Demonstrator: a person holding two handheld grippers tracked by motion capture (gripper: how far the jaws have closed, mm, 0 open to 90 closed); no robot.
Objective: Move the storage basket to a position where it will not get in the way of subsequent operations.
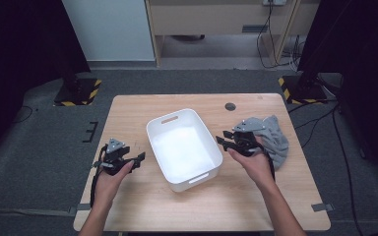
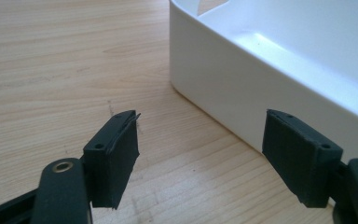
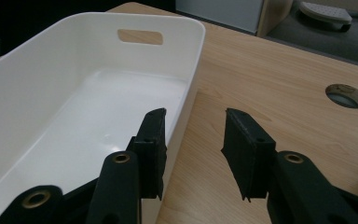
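Left gripper (image 2: pixel 200 158): jaws apart, nothing between, bare table (image 2: pixel 51 60) under the pads, white bin (image 2: pixel 242 88) wall just beyond the right-hand jaw, not touching. Right gripper (image 3: pixel 193 154): jaws apart too, narrower gap, empty; near jaw hanging over the bin (image 3: pixel 88 107) rim at its long wall, far jaw over the wood outside it, no pad pressing on the wall as far as can be told. From above: left gripper (image 1: pixel 139 158) held in the left hand (image 1: pixel 109 178) at the bin's left side, tips pointing at the wall; right gripper (image 1: pixel 222 141) in the right hand (image 1: pixel 254 164) at the bin's right side, tips at the rim. Bin (image 1: pixel 184 147) in the middle of the table (image 1: pixel 142 206), turned askew, empty, with a slot handle at each short end. Grey cloth (image 1: pixel 275 135) crumpled on the table just behind the right gripper, well apart from the bin. Round cable hole (image 1: pixel 230 106) in the tabletop beyond the bin, near the far edge.
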